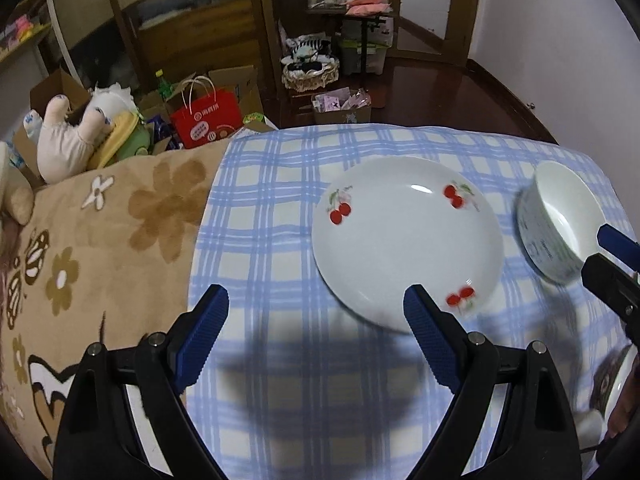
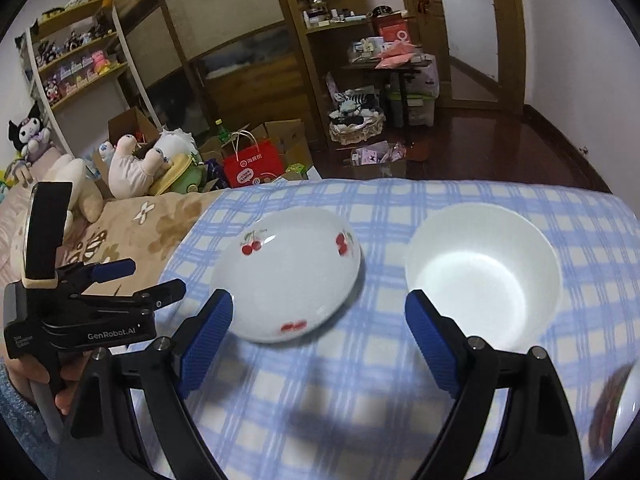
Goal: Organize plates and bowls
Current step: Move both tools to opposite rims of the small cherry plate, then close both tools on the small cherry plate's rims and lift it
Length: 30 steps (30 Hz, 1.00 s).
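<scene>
A white plate with red cherries [image 1: 404, 240] [image 2: 288, 272] lies on the blue-checked cloth [image 1: 280, 200] [image 2: 360, 400]. To its right stands a white bowl [image 1: 560, 220] [image 2: 480, 272], empty. My left gripper [image 1: 316, 300] [image 2: 148, 278] hovers open just short of the plate's near left edge, with nothing between its fingers. My right gripper [image 2: 320, 300] [image 1: 600, 250] is open too, over the cloth between plate and bowl; its right finger overlaps the bowl's near rim in the picture. Neither gripper holds anything.
A blurred dish with a dark pattern [image 1: 616, 380] [image 2: 616, 412] shows at the lower right edge. Left of the cloth lies a tan flowered blanket [image 1: 100, 240] with plush toys [image 1: 80, 136]. Beyond are a red bag [image 1: 208, 120], boxes and dark floor.
</scene>
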Tool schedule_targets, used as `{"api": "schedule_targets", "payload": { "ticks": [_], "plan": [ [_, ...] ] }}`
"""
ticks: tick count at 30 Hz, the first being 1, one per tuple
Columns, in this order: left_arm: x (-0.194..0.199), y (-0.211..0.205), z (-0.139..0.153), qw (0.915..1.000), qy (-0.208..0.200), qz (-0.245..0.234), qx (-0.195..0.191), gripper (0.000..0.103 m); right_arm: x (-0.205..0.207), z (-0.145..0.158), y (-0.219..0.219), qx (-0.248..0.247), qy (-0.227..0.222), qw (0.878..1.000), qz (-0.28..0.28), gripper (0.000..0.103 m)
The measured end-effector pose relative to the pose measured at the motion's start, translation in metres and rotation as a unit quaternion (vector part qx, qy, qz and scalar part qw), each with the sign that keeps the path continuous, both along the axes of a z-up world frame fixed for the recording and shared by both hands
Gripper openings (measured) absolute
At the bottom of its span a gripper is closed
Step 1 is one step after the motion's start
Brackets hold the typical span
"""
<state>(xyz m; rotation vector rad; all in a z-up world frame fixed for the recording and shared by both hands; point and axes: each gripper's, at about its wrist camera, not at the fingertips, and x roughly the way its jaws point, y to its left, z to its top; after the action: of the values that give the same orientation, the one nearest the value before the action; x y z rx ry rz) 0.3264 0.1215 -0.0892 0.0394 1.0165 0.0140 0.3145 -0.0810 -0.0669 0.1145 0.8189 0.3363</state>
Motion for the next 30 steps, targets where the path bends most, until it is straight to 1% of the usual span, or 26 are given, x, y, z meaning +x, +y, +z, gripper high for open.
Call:
{"api": "schedule_targets", "payload": {
  "ticks": [5,10,13,16,18,21,23,25,26,27,28,30],
  "plan": [
    [0.022,0.006,-0.017,0.9999,0.013,0.006,0.002,0.088,0.025,-0.013,0.014,-0.008,0.008,1.000,0.008,0.092],
    [0.039,0.012,-0.033,0.9997,0.024,0.007,-0.005,0.088,0.046,-0.027,0.024,-0.017,0.018,1.000,0.010,0.092],
    [0.046,0.011,-0.043,0.9994,0.033,0.009,0.000,0.088,0.056,-0.033,0.029,-0.023,0.023,0.999,0.011,0.092],
    [0.049,0.011,-0.048,0.9990,0.032,0.028,0.013,0.088,0.067,-0.041,0.034,-0.024,0.038,0.999,0.012,0.092],
    [0.052,0.012,-0.054,0.9988,0.040,0.027,0.003,0.088,0.071,-0.046,0.036,-0.026,0.044,0.999,0.011,0.092],
    [0.054,0.014,-0.063,0.9981,0.052,0.033,-0.003,0.088,0.076,-0.054,0.040,-0.031,0.052,0.998,0.012,0.092],
    [0.054,0.015,-0.068,0.9974,0.060,0.038,-0.016,0.087,0.078,-0.060,0.042,-0.039,0.055,0.998,0.008,0.092],
    [0.053,0.013,-0.072,0.9975,0.060,0.036,-0.012,0.083,0.081,-0.066,0.041,-0.050,0.060,0.997,-0.004,0.091],
    [0.053,0.012,-0.073,0.9975,0.062,0.033,-0.012,0.081,0.081,-0.067,0.041,-0.054,0.059,0.997,-0.007,0.090],
    [0.054,0.011,-0.075,0.9973,0.064,0.031,-0.015,0.076,0.082,-0.067,0.042,-0.060,0.055,0.997,-0.008,0.089],
    [0.055,0.010,-0.077,0.9972,0.066,0.029,-0.018,0.069,0.082,-0.067,0.043,-0.067,0.054,0.996,-0.008,0.089],
    [0.057,0.010,-0.080,0.9969,0.070,0.026,-0.024,0.062,0.085,-0.067,0.046,-0.078,0.056,0.995,-0.004,0.088]
  ]
}}
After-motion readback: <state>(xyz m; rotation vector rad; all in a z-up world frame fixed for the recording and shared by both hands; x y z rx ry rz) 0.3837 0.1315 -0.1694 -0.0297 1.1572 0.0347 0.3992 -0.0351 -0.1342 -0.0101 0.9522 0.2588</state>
